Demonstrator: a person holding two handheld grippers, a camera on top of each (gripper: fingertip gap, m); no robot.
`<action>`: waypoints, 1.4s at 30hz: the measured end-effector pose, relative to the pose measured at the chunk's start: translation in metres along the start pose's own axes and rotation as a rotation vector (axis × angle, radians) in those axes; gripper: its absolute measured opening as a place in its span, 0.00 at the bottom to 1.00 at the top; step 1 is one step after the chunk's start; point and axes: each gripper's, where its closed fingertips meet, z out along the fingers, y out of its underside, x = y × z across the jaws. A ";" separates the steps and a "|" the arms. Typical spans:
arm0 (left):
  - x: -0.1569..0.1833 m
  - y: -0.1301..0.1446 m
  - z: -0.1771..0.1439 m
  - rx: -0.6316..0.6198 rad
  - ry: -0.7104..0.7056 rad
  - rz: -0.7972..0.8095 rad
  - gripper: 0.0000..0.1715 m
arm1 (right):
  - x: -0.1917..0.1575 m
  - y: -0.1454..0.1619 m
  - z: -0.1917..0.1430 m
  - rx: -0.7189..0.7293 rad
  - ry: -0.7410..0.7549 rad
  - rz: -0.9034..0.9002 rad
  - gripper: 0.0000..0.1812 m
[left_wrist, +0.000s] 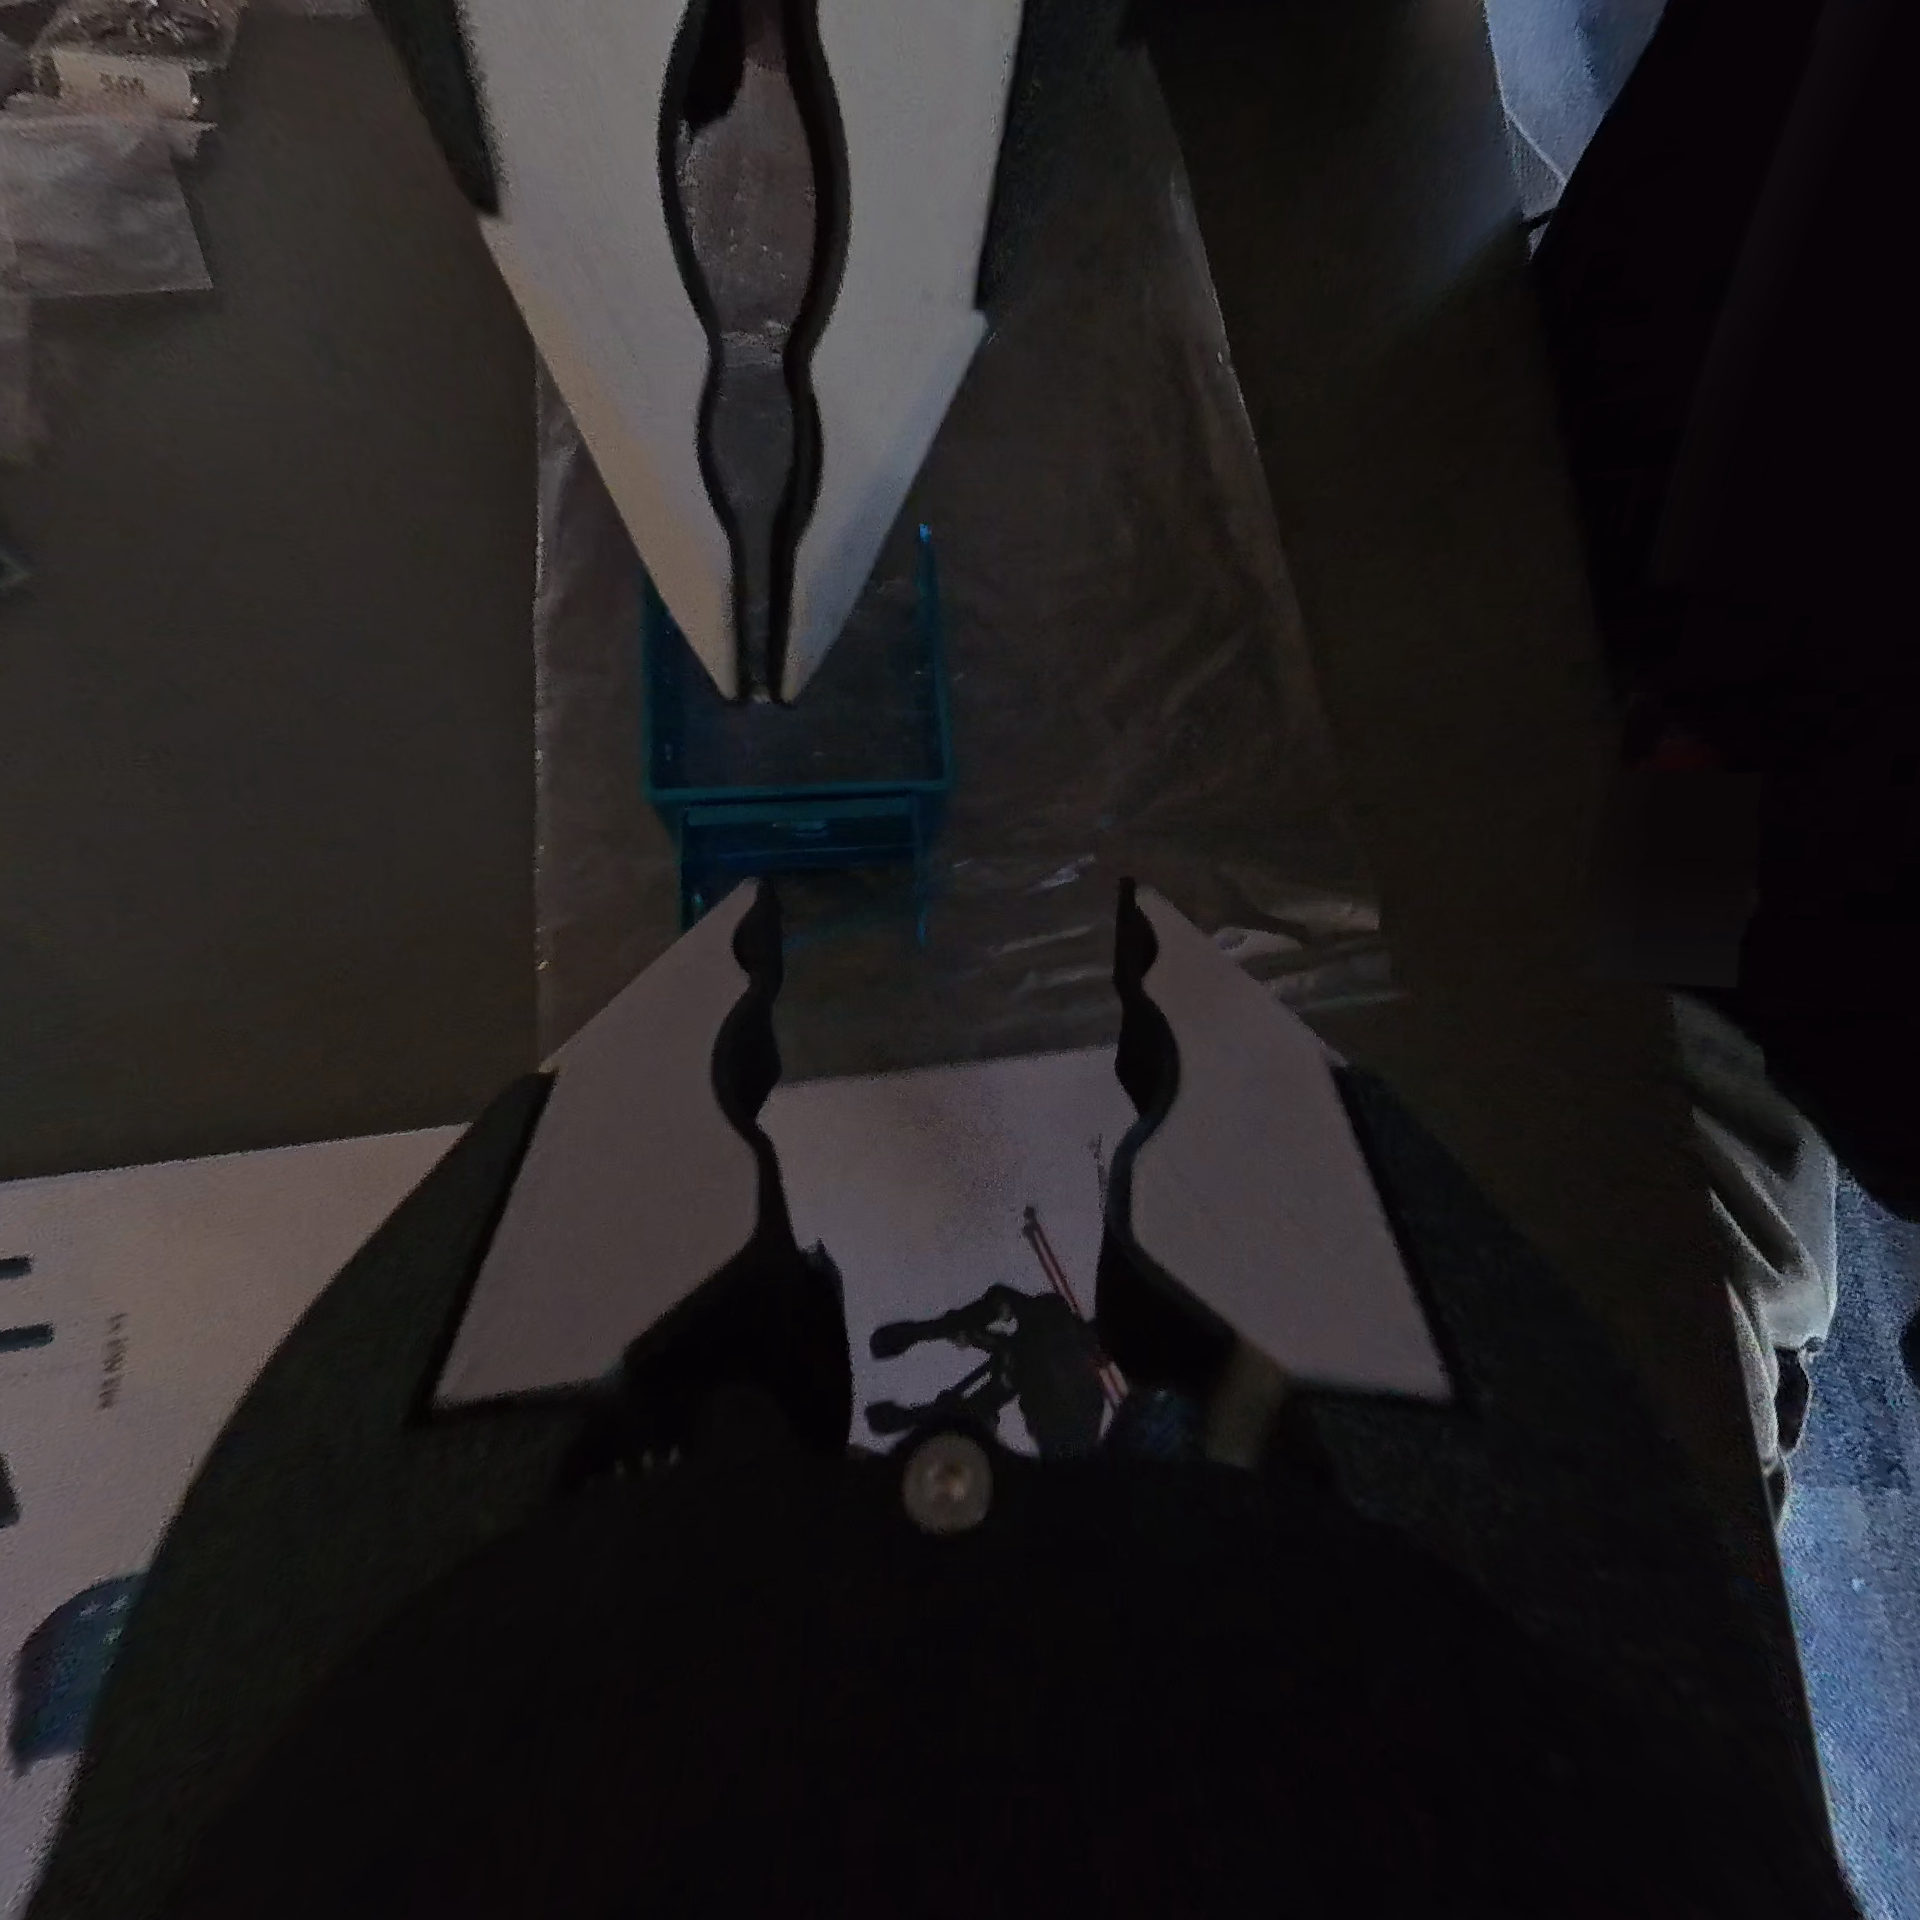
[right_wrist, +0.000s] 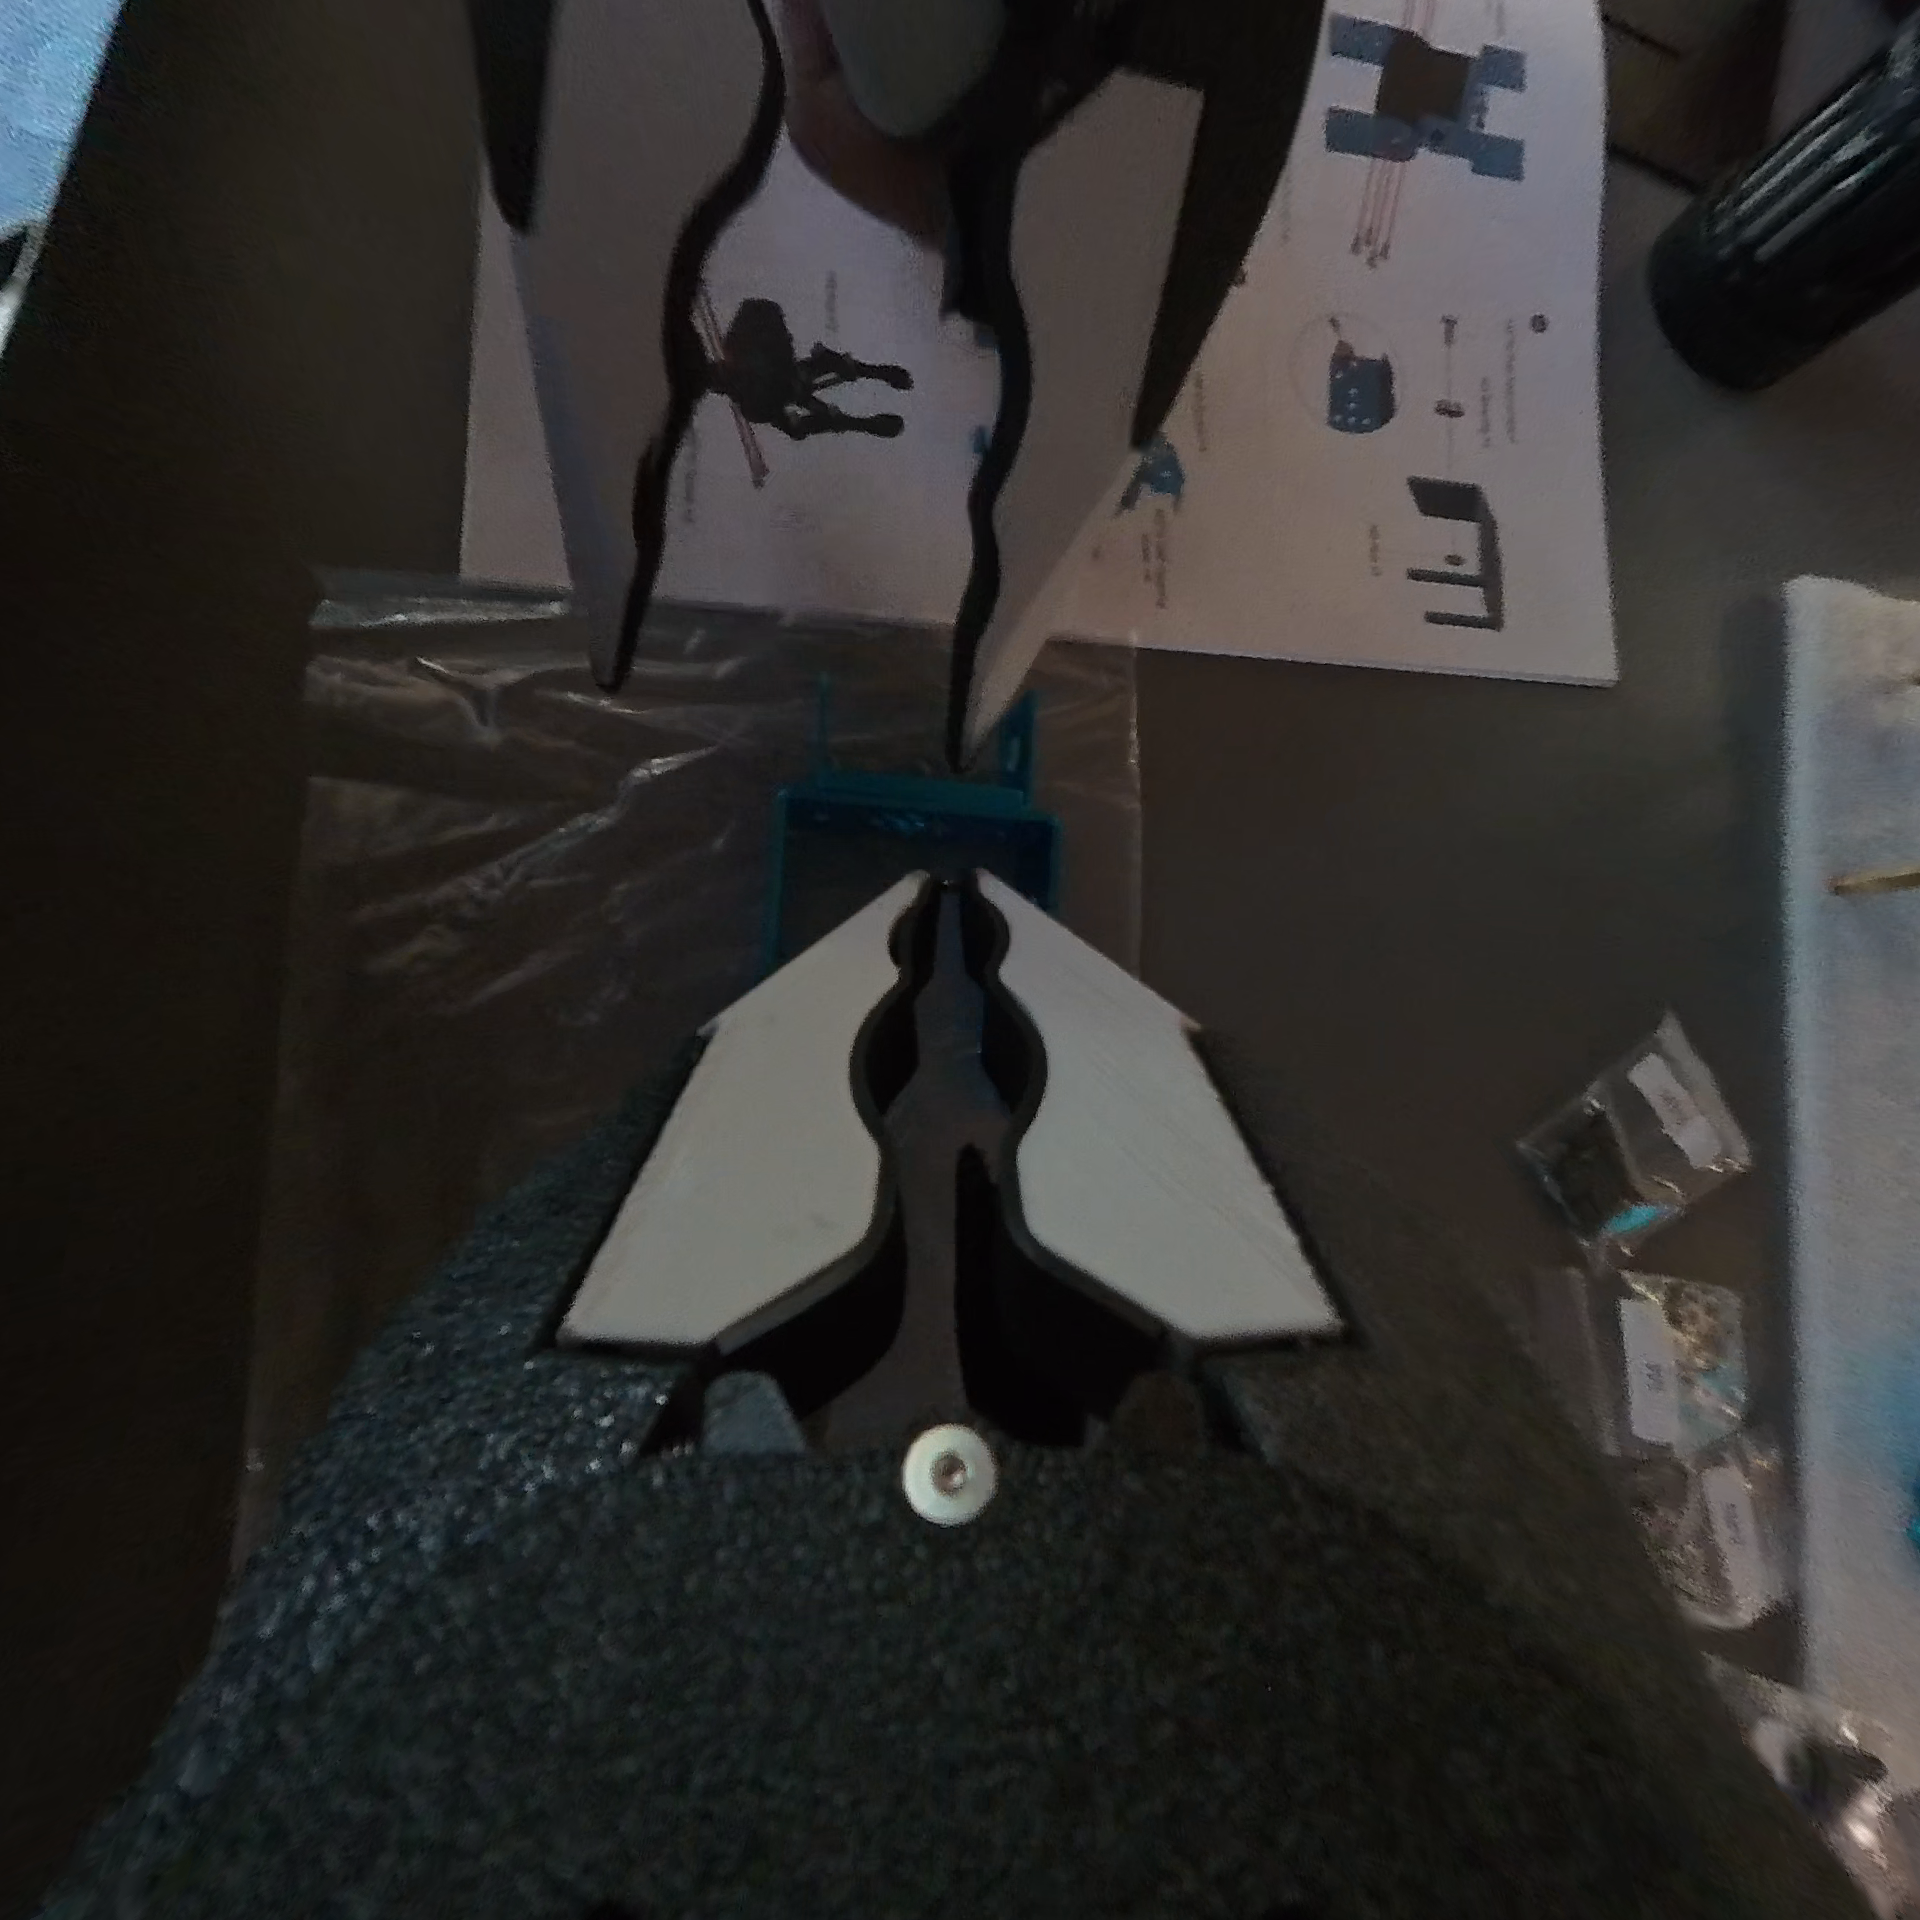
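The right tool (right_wrist: 948, 881) has its tips pressed together at the near side of a small blue metal frame (right_wrist: 914, 831) — it sits on a clear plastic sheet (right_wrist: 499, 810) on the counter (right_wrist: 1351, 935). The left tool (left_wrist: 940, 904) is spread apart just beside the frame's other side, by a white paper sheet (right_wrist: 1351, 520).

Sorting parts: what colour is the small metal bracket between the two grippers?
Teal blue metal bracket; clearest in the left wrist view.

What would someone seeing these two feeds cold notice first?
Two pairs of tongs meet nose to nose over a small blue metal bracket on a crinkled clear plastic bag. The right tongs are pinched shut at the bracket's near edge; the left tongs gape open at the opposite end. Beyond lies a printed instruction sheet, with small parts bags off to the right.
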 end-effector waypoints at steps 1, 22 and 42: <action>0.000 0.000 0.003 0.007 0.001 -0.004 0.38 | -0.001 -0.001 0.002 0.006 -0.006 0.006 0.02; 0.006 -0.006 0.010 0.029 -0.047 0.046 0.39 | 0.000 0.000 0.012 0.009 0.027 -0.010 0.02; 0.003 -0.007 0.012 0.029 -0.066 0.042 0.39 | 0.000 0.000 0.015 0.038 -0.018 0.071 0.02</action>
